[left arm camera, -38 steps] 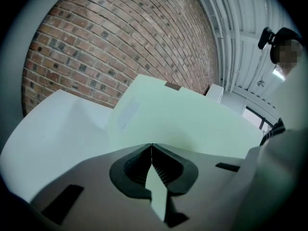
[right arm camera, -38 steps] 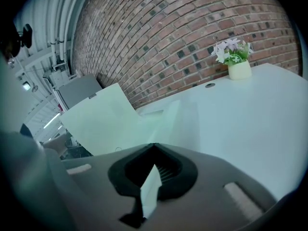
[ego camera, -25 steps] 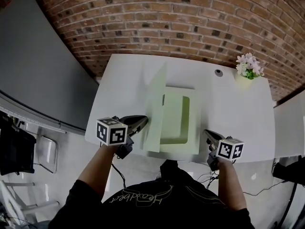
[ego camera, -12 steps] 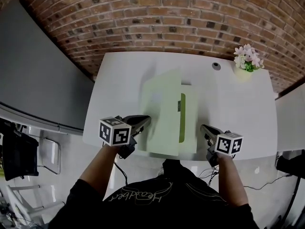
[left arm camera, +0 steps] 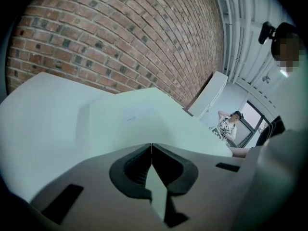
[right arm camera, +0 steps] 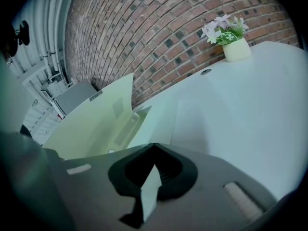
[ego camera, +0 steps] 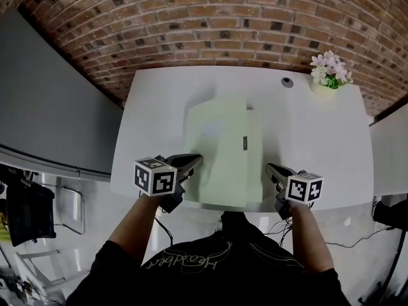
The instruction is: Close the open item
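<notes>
On the white desk (ego camera: 159,101), midway between its left and right edges and reaching its near edge, lies a pale green case (ego camera: 217,139). Its lid (right arm camera: 91,124) is not fully down: the right gripper view shows it tilted over the base, raised on the side facing the desk's right edge. A small dark label (ego camera: 244,143) sits near the lid's free edge, though whether it is on the lid or the base is hard to tell from above.

The left gripper (ego camera: 193,161) hangs at the near edge by the case's left side, its jaws pressed together with nothing between them; contact with the case cannot be made out. The right gripper (ego camera: 271,169) hovers just beside the case's near right corner, apart from it, jaws likewise together and empty.

A pot of pale flowers (ego camera: 330,75) stands at the far right corner, before a brick wall (ego camera: 223,24).
</notes>
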A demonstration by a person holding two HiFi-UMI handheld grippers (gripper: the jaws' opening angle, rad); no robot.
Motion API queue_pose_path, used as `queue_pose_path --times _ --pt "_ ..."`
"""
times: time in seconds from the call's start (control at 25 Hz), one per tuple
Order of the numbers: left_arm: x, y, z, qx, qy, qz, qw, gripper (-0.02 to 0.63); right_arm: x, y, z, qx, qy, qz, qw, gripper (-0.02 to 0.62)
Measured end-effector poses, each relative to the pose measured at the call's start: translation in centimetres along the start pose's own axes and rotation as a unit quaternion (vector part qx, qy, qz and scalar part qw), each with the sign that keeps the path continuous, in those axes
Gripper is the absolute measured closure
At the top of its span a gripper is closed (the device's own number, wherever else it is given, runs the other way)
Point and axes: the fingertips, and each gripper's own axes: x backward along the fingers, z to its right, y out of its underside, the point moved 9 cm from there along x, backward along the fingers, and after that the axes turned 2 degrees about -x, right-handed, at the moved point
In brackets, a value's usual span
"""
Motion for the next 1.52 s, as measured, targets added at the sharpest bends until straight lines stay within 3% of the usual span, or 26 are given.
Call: queue_pose_path --times 0.84,1.52 --pt "-2.5 0.3 0.2 -0.016 0.021 -0.049 0.9985 0.603 -1.0 0.9 0.4 -0.019 0.006 -0.005 1.000 0.592" --pt "-3.8 0.2 0.2 -0.047 0.008 -0.080 0.9956 0.603 -2.2 1.2 -0.1 -0.017 -0.003 -0.015 1.000 0.592"
